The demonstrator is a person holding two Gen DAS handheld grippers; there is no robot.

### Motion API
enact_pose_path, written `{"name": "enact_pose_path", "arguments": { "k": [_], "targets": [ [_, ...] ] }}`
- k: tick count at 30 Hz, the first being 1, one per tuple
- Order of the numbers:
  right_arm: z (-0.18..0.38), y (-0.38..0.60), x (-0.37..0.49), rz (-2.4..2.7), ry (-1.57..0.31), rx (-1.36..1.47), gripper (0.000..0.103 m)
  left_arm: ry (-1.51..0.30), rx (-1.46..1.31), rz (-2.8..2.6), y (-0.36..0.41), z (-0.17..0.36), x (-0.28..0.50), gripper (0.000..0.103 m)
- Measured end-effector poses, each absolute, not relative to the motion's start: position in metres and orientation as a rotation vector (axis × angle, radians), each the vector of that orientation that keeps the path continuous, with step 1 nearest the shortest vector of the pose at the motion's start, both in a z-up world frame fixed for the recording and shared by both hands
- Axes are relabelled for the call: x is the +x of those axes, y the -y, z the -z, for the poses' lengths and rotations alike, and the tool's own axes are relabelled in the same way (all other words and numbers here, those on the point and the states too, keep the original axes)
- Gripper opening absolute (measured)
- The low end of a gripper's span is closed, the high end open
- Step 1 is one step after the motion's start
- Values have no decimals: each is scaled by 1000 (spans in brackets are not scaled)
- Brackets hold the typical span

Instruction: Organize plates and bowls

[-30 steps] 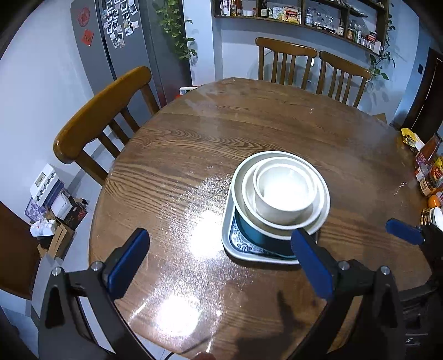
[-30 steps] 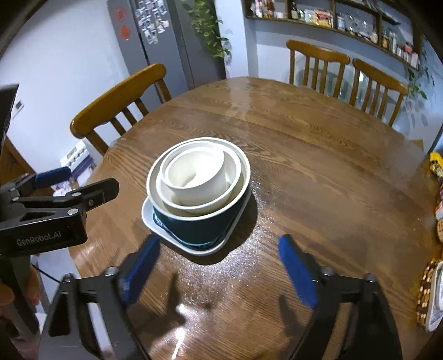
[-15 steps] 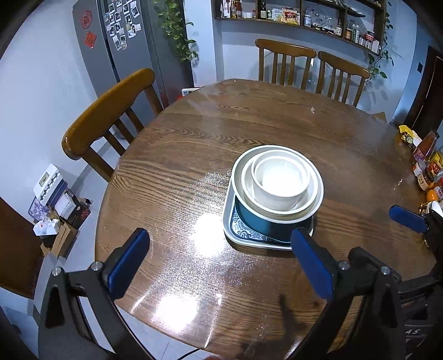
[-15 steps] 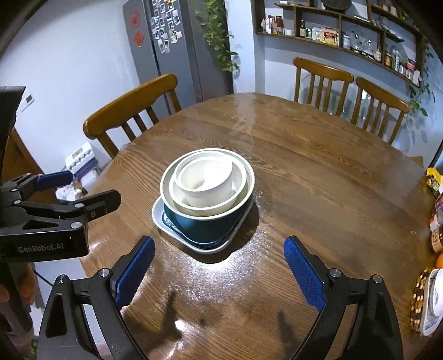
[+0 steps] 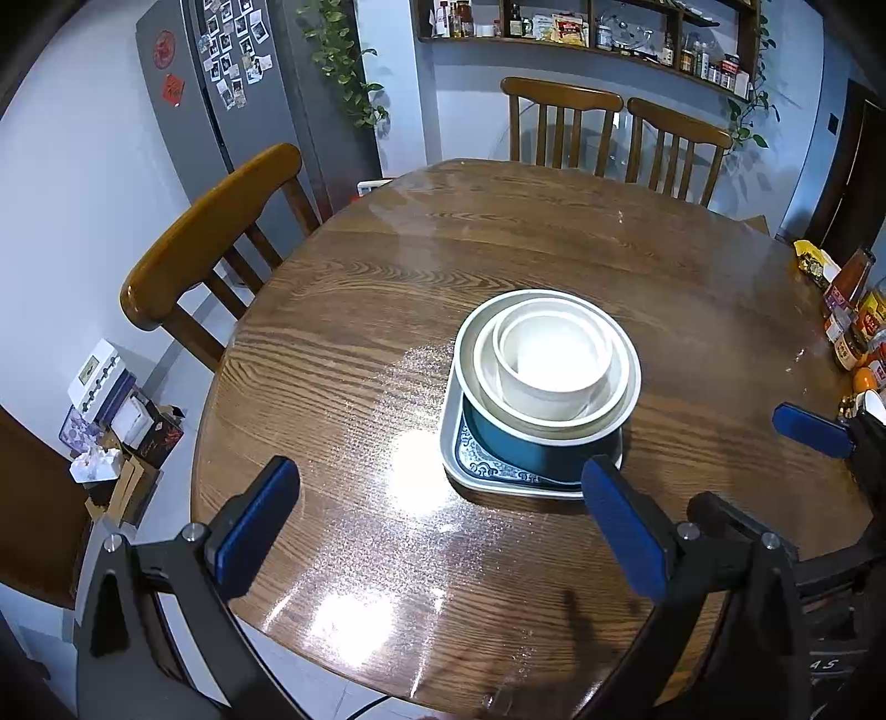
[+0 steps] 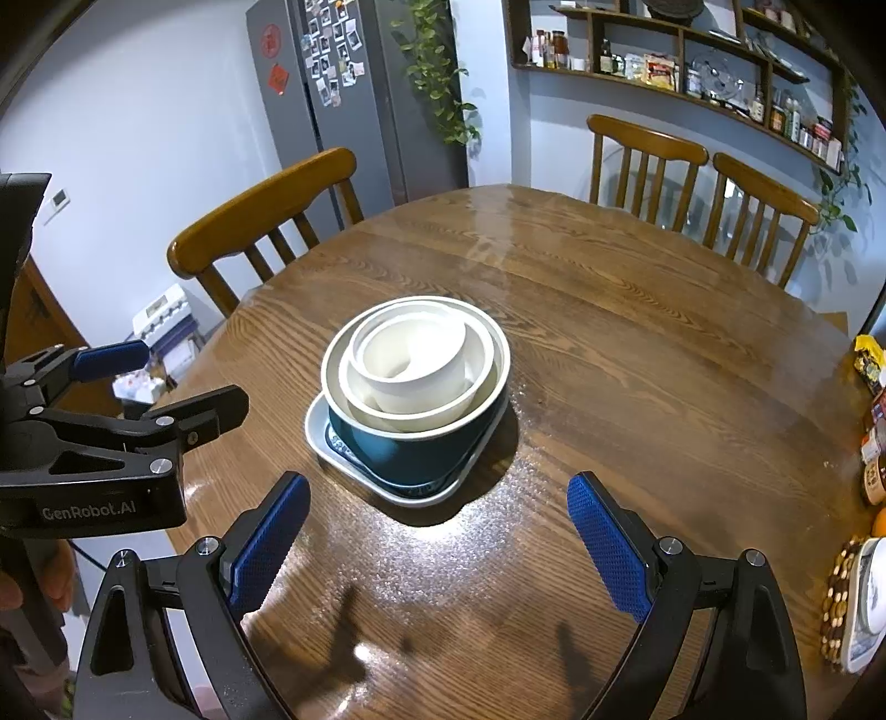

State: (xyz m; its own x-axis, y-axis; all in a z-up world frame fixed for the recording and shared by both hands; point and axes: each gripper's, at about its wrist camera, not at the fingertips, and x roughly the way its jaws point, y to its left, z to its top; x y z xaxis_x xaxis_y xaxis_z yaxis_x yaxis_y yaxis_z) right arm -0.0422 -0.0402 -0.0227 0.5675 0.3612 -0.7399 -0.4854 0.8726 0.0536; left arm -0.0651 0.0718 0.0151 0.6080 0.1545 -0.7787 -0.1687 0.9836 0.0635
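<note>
While both claws hung over the near edge of the table, neither one was touching anything. The left gripper (image 5: 440, 518) had its blue pads (image 5: 256, 526) spread wide with nothing between them, and the right gripper (image 6: 437, 545) was spread just as wide, also holding nothing. In the right wrist view the left one showed up off to the left side, its jaws apart there too, with a bit of the person's hand (image 6: 33, 576) on its handle.

Just beyond the claws sat the stack, roughly mid-table and a little toward the near side. At the bottom was a pale squarish plate (image 5: 451, 443) with a blue pattern inside. On it stood a dark teal bowl (image 5: 520, 451), inside that a cream bowl (image 5: 609, 407), and nested in that a smaller white bowl (image 5: 554, 368), which looked a bit tilted in the right wrist view. All of it sat clear of both grippers.

The round wooden table (image 5: 343, 354) was glossy, with light glare near the front. A wooden chair (image 5: 210, 232) stood on the left, two more chairs (image 5: 614, 133) at the far side. Jars and bottles (image 5: 853, 315) crowded the right edge. Further back were a grey fridge (image 5: 221, 99) covered in photos and a wall shelf (image 5: 581, 39).
</note>
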Motion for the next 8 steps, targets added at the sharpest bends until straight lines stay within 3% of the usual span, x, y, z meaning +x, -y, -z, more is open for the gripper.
{"name": "enact_pose_path", "arguments": {
  "k": [8],
  "targets": [
    [23,40,-41,-506,-835,-157,94,-897,-8,-193,-72,-13,-63,102]
  ]
}}
